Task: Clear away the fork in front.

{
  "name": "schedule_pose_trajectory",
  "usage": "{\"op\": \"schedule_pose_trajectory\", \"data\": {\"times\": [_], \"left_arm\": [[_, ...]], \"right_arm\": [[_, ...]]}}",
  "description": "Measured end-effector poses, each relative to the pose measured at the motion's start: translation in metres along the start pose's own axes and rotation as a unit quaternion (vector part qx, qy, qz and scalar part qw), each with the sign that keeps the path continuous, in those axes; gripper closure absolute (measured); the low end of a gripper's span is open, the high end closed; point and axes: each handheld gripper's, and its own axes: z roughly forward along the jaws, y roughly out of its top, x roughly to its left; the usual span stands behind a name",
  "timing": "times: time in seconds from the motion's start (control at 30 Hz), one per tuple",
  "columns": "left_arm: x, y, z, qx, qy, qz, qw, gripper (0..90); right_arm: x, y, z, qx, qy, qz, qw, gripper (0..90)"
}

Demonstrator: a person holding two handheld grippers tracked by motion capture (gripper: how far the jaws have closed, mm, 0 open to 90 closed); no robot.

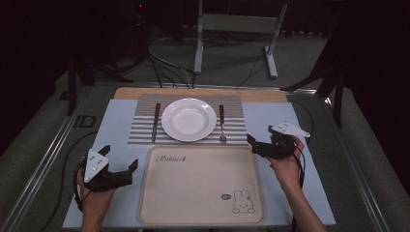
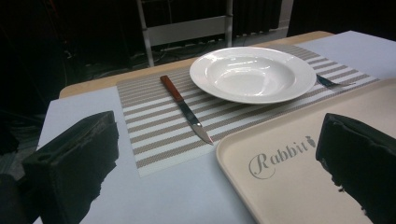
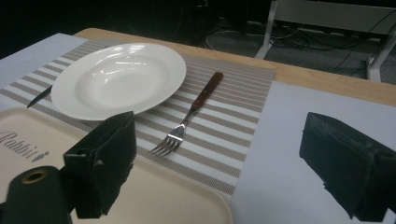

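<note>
A white deep plate (image 1: 188,119) sits in the middle of a striped placemat (image 1: 140,130). A wood-handled knife (image 1: 155,123) lies left of the plate and a fork (image 1: 222,124) right of it, tines toward me. A beige tray (image 1: 200,186) printed "Rabbit" lies in front of the mat. My left gripper (image 1: 119,157) hovers open and empty at the tray's left edge, its view taking in the knife (image 2: 187,109) and plate (image 2: 252,74). My right gripper (image 1: 259,133) is open and empty at the tray's far right corner, close to the fork (image 3: 187,116).
The mat and tray rest on a pale blue sheet (image 1: 290,121) over a wooden table (image 1: 261,95). Beyond the far edge are cables on the floor and a white metal stand (image 1: 234,29). Bare blue sheet lies on both sides of the tray.
</note>
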Motion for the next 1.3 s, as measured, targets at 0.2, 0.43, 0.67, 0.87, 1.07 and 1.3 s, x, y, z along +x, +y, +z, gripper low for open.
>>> {"op": "schedule_pose_trajectory", "data": {"times": [0.2, 0.43, 0.67, 0.87, 1.07, 1.3], "left_arm": [[0.0, 0.0, 0.0, 0.002, 0.002, 0.002, 1.0, 0.1], [0.0, 0.0, 0.0, 0.002, 0.004, 0.004, 1.0, 0.1], [0.0, 0.0, 0.0, 0.003, 0.004, 0.006, 1.0, 0.1], [0.0, 0.0, 0.0, 0.003, 0.004, 0.007, 1.0, 0.1], [0.0, 0.0, 0.0, 0.003, 0.006, 0.008, 0.9999, 0.1], [0.0, -0.001, 0.001, 0.004, 0.007, 0.01, 0.9999, 0.1]], "right_arm": [[0.001, 0.008, 0.007, 0.003, -0.002, 0.002, 1.0, 11.0], [0.003, 0.019, 0.015, 0.008, -0.008, 0.002, 0.9999, 11.0], [0.004, 0.031, 0.023, 0.011, -0.014, 0.002, 0.9998, 11.0], [0.004, 0.04, 0.031, 0.015, -0.016, 0.005, 0.9997, 11.0], [0.004, 0.048, 0.043, 0.025, -0.021, 0.007, 0.9994, 11.0], [0.002, 0.056, 0.058, 0.037, -0.031, 0.008, 0.9988, 11.0]]}}
